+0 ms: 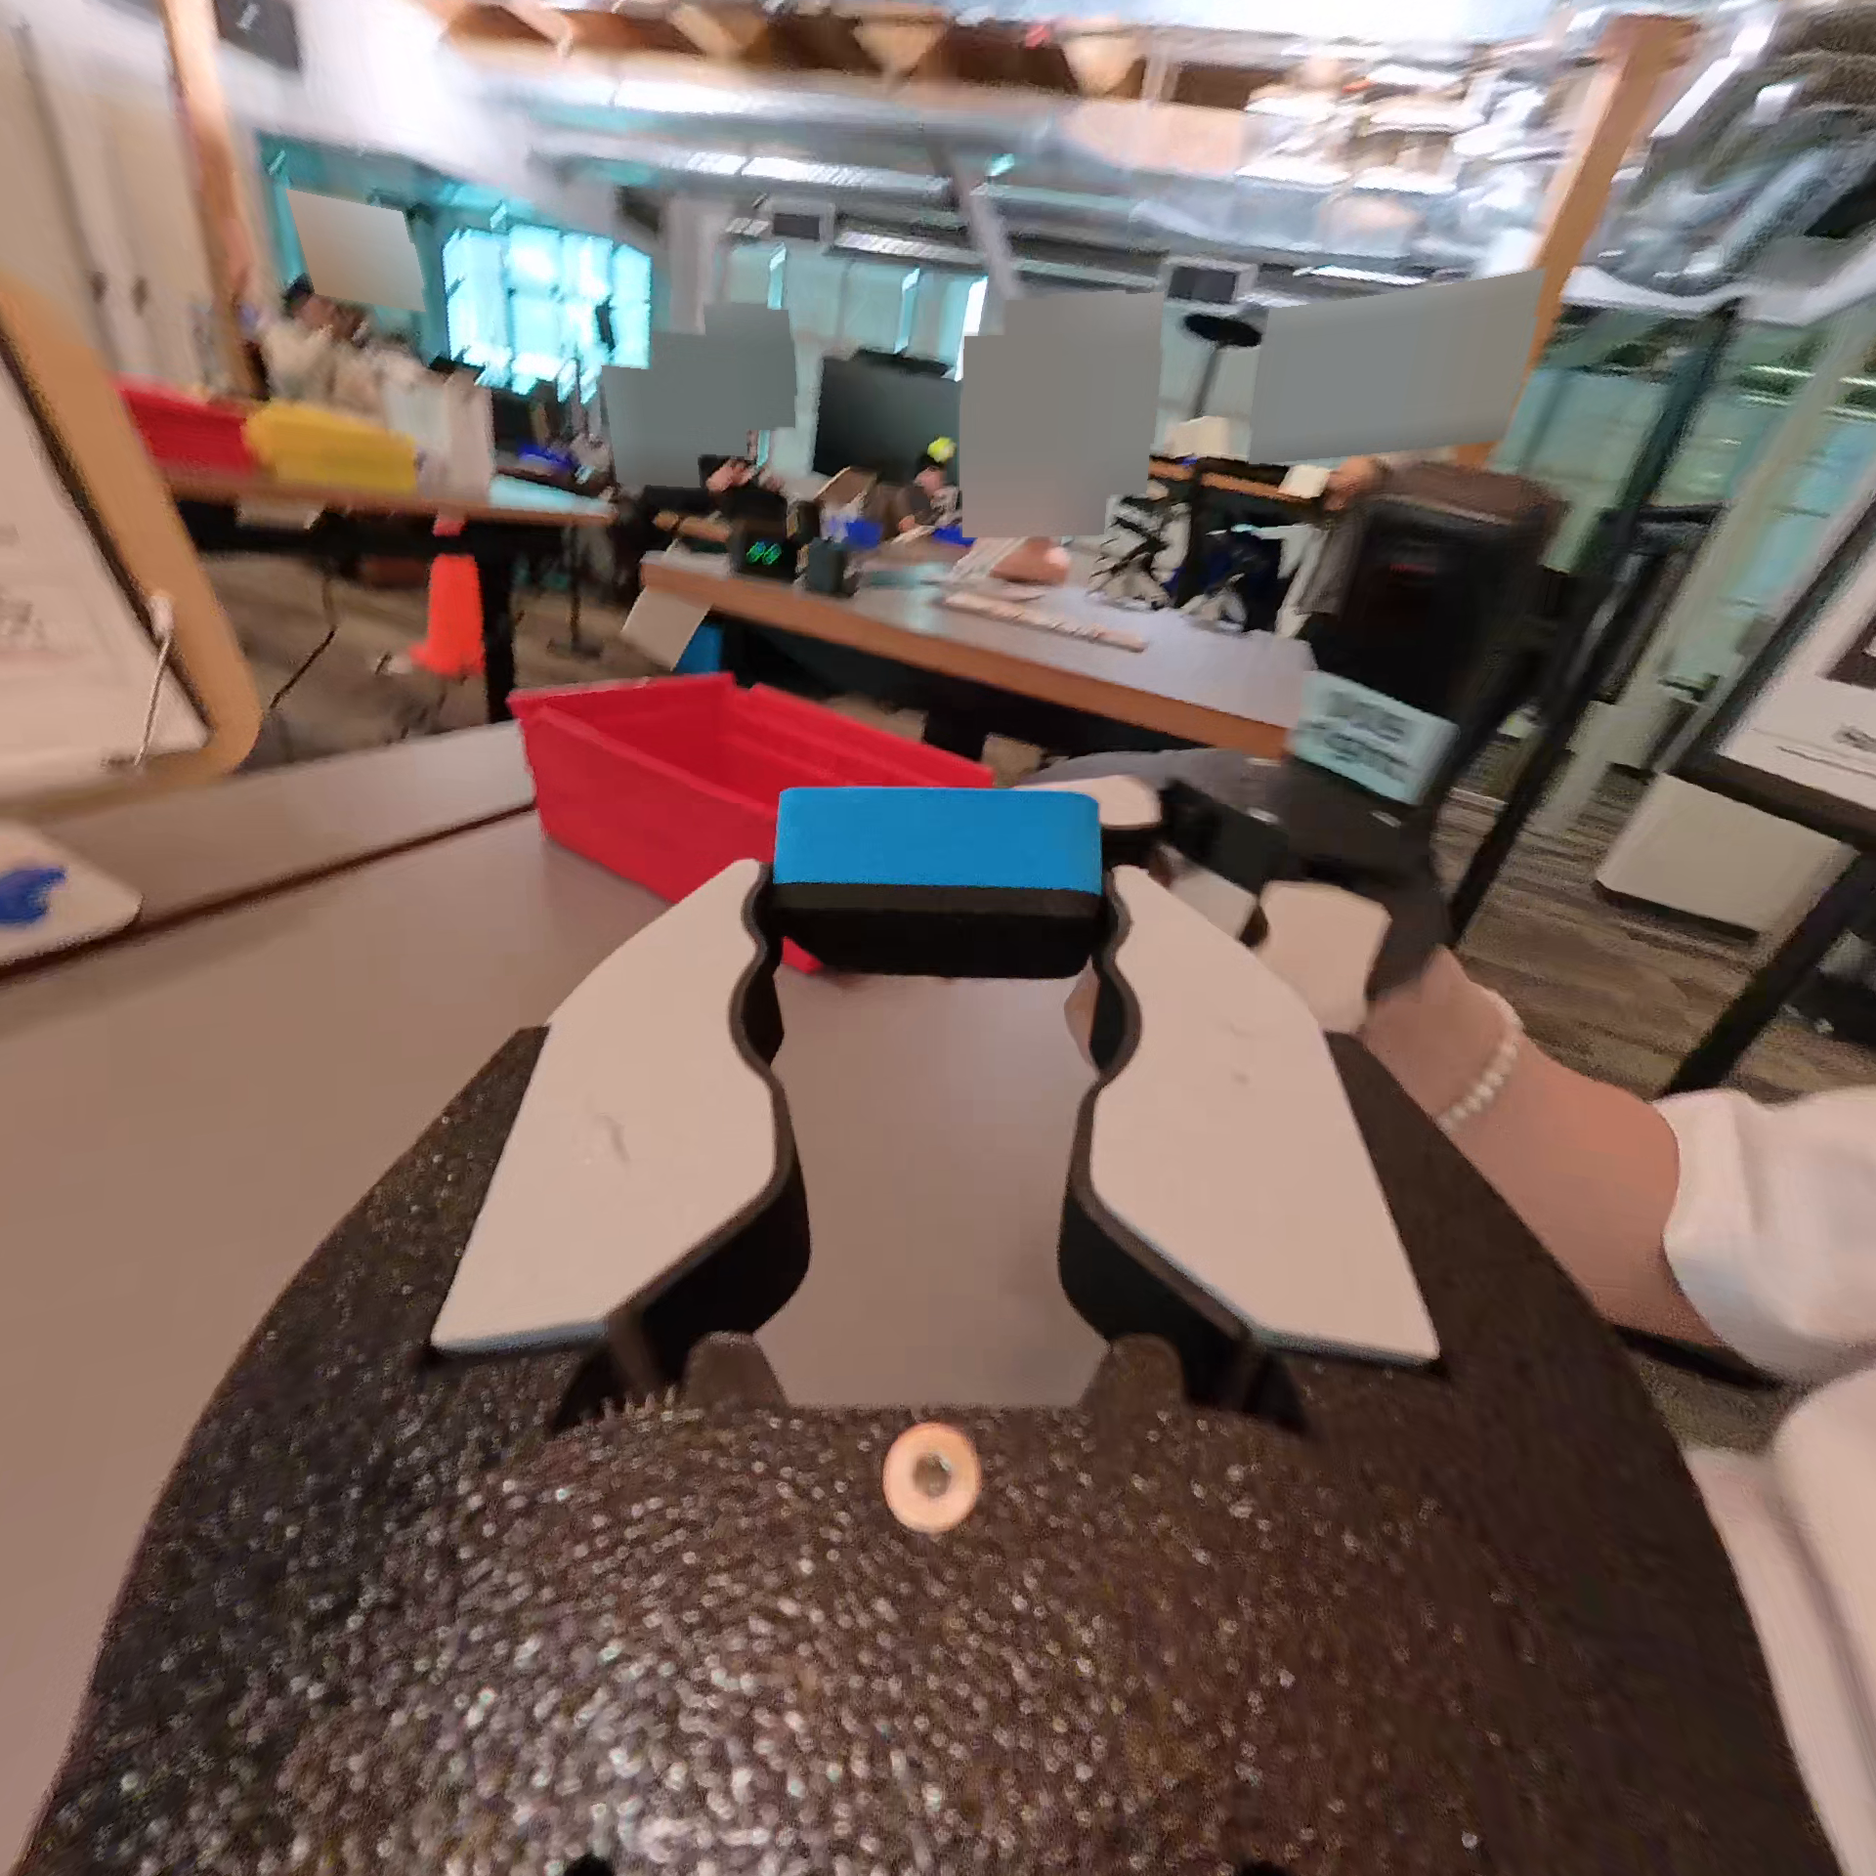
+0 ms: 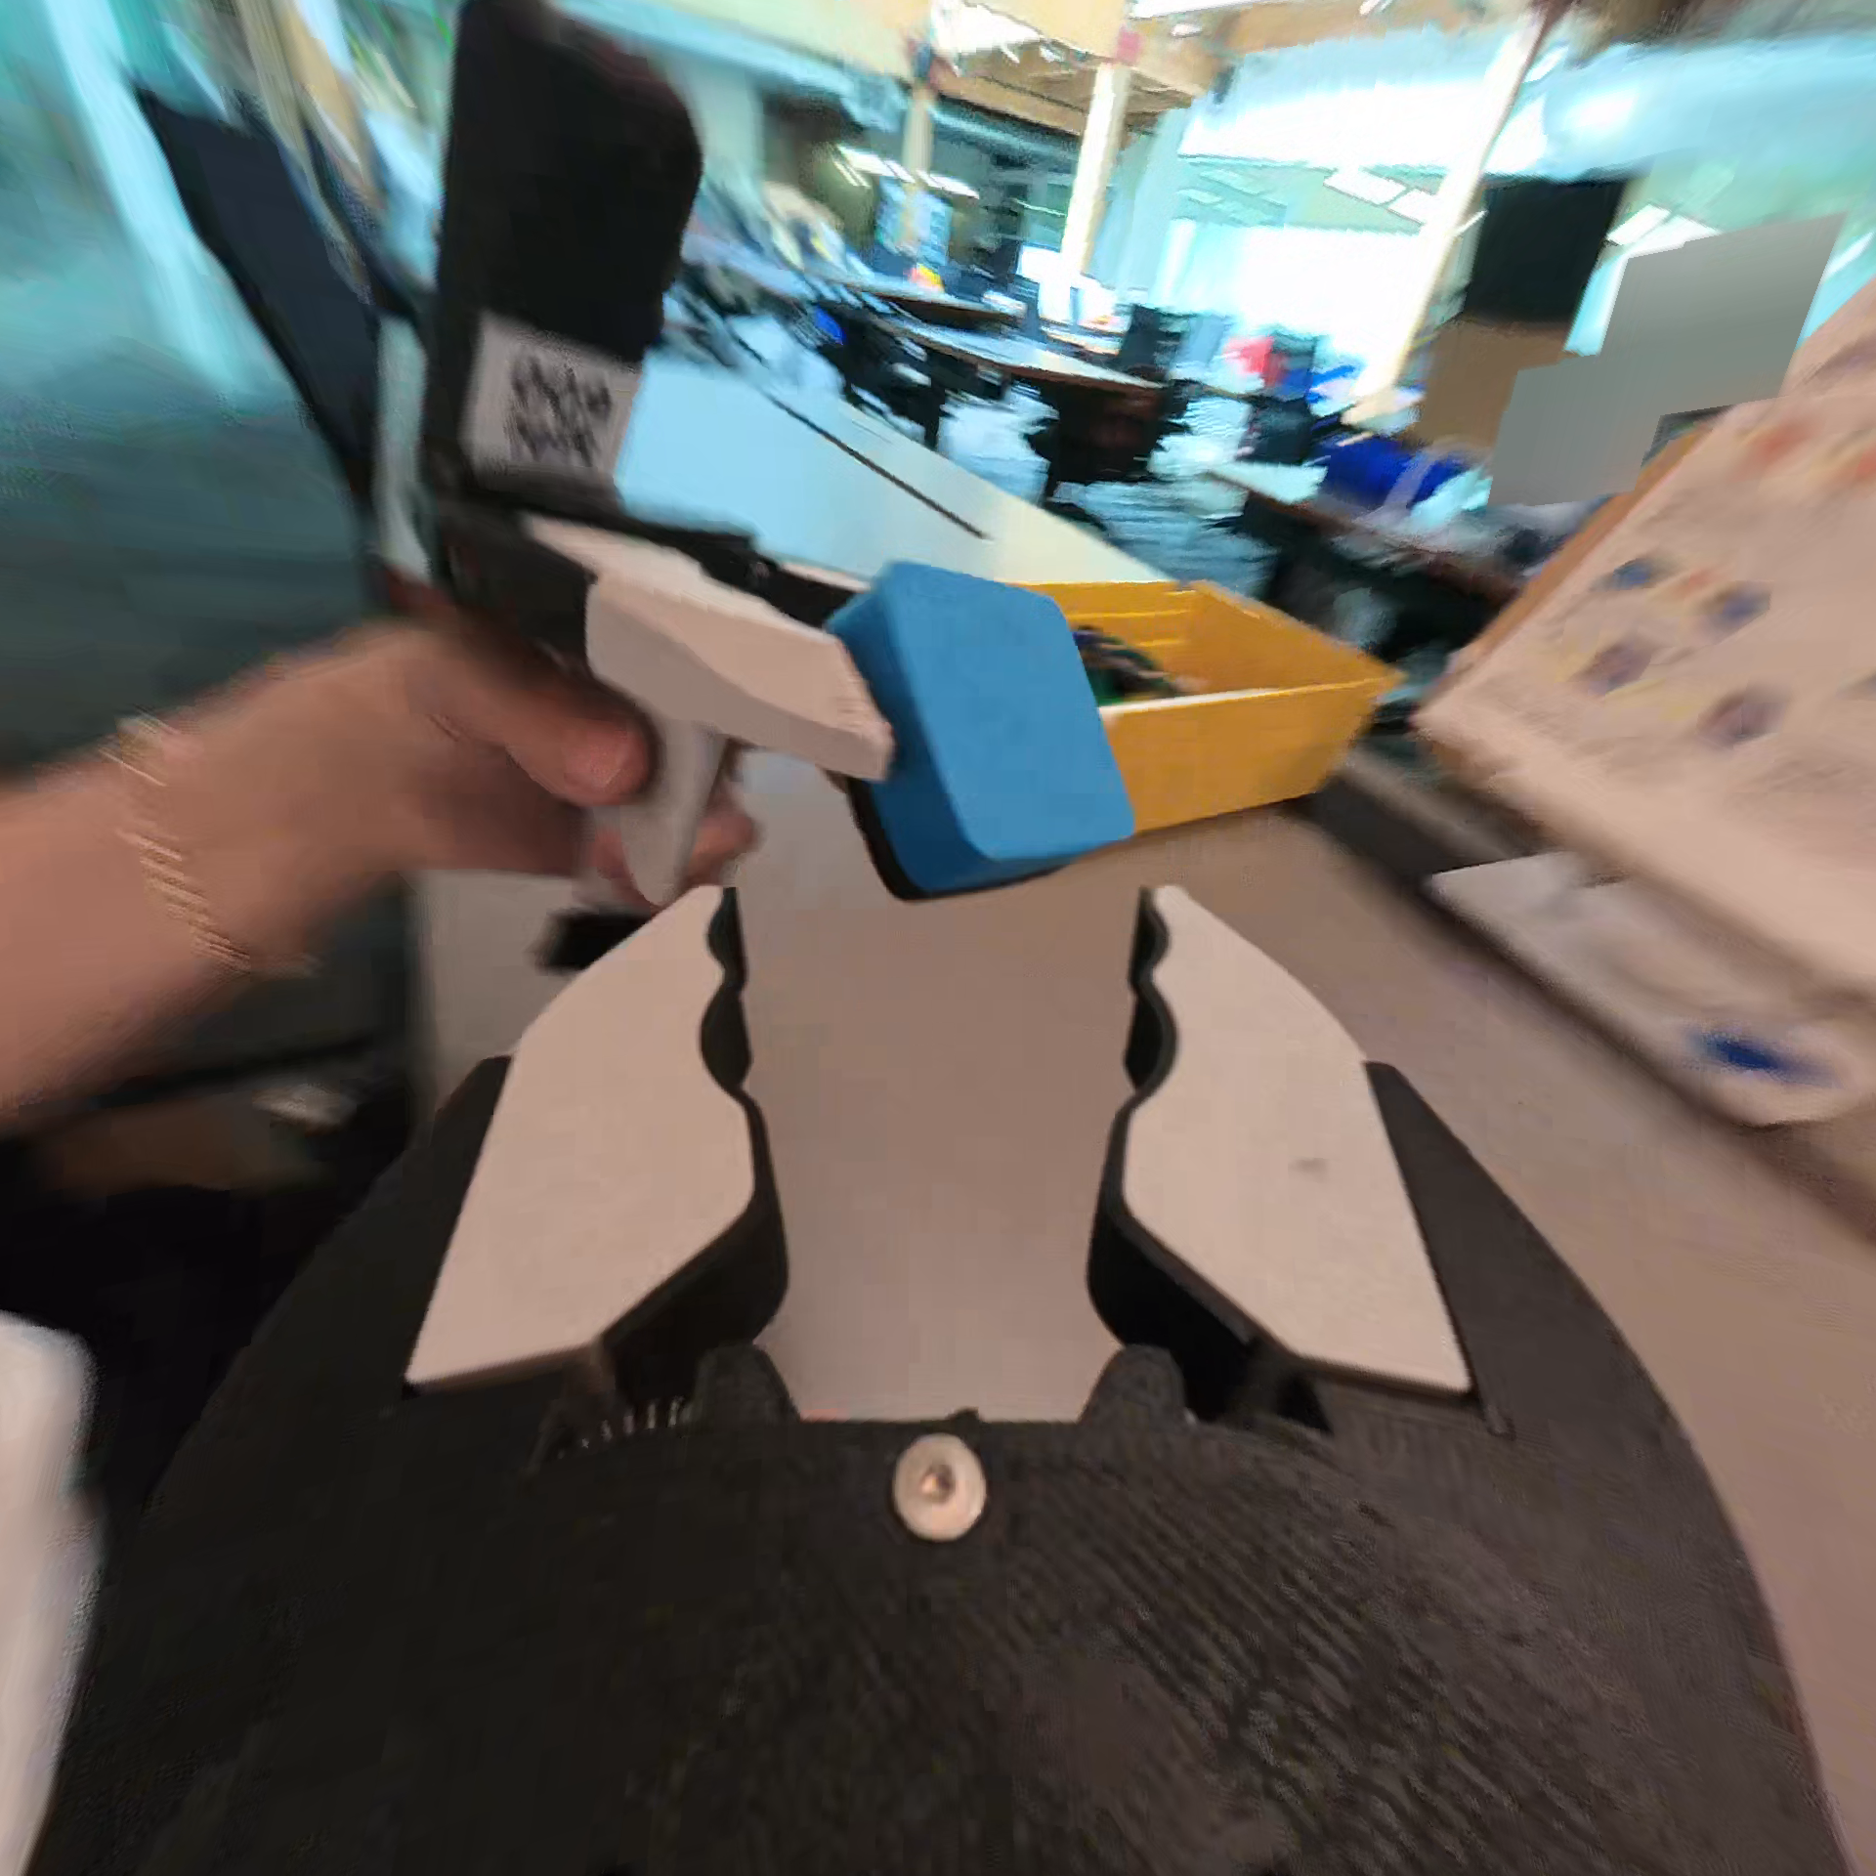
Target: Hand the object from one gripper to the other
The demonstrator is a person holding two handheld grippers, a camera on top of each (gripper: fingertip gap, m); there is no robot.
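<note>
One gripper point(image 1: 934, 914) around eraser point(image 1: 934, 863).

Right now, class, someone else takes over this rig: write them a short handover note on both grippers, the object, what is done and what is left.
Left gripper: shut on the eraser, blue side up, black side down, held above the table.
Right gripper: open, empty, just short of the eraser, not touching it.
Red bin behind the eraser; yellow bin on the other side.
Done: eraser lifted and presented.
Left: close the right gripper on the eraser, then open the left.
</note>
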